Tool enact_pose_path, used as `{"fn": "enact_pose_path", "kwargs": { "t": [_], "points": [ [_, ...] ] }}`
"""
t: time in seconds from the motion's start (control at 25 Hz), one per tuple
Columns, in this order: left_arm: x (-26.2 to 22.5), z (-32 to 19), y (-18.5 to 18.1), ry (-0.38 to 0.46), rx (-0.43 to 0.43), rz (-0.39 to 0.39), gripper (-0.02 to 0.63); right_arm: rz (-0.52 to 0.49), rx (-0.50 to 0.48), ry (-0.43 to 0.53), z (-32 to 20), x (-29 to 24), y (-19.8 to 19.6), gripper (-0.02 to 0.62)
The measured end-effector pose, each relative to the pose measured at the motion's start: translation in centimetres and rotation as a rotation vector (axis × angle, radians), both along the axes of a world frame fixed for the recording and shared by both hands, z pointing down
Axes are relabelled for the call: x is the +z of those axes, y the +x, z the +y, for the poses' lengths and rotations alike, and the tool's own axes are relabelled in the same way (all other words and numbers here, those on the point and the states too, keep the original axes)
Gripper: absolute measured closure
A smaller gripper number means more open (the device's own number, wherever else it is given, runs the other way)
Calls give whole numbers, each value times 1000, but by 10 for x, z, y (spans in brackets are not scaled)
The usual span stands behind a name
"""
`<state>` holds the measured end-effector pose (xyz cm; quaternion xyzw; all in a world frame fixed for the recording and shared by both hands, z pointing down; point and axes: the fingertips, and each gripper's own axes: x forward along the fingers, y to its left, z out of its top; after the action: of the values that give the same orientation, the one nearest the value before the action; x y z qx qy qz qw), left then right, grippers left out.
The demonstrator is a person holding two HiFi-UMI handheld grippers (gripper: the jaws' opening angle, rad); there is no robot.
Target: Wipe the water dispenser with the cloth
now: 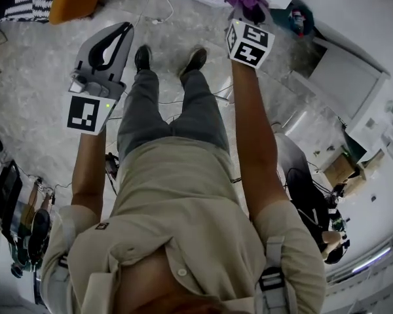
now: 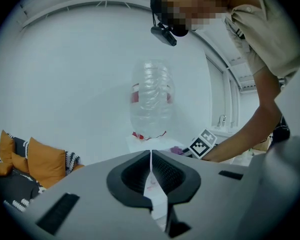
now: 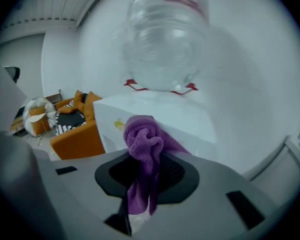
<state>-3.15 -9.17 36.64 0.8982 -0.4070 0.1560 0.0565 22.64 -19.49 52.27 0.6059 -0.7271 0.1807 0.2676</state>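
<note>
The white water dispenser (image 3: 190, 121) stands at 12 o'clock from the right gripper (image 3: 149, 176), with a big clear bottle (image 3: 165, 39) on top. The left gripper (image 2: 150, 159) is pressed together and holds nothing. The right gripper pinches the purple cloth (image 3: 142, 141) close to the box. I think the wiping has hardly begun, and most is left.

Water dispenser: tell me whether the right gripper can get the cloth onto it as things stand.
Probably yes. The right gripper, shut on the purple cloth, points at the water dispenser, its white top under the bottle, nothing between them. Whether the cloth touches it I cannot tell.
</note>
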Motion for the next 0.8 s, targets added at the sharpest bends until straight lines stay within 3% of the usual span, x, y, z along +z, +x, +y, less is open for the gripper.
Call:
{"fn": "enact_pose_path", "kwargs": {
  "t": [0.16, 0.32, 0.44, 0.68, 0.8],
  "points": [
    [5, -1, 3, -4, 18, 11, 580, 44, 129, -12, 18, 3, 66, 497],
    [8, 2, -1, -9, 16, 15, 580, 41, 108, -8, 11, 8, 50, 497],
    [10, 7, -12, -10, -1, 16, 580, 13, 60, -12, 0, 16, 7, 497],
    [20, 19, -42, -32, -39, 10, 580, -80, -111, 2, -36, 24, -133, 497],
    [24, 21, -50, -37, -47, 5, 580, -123, -147, 5, -51, 26, -174, 497]
  ]
}}
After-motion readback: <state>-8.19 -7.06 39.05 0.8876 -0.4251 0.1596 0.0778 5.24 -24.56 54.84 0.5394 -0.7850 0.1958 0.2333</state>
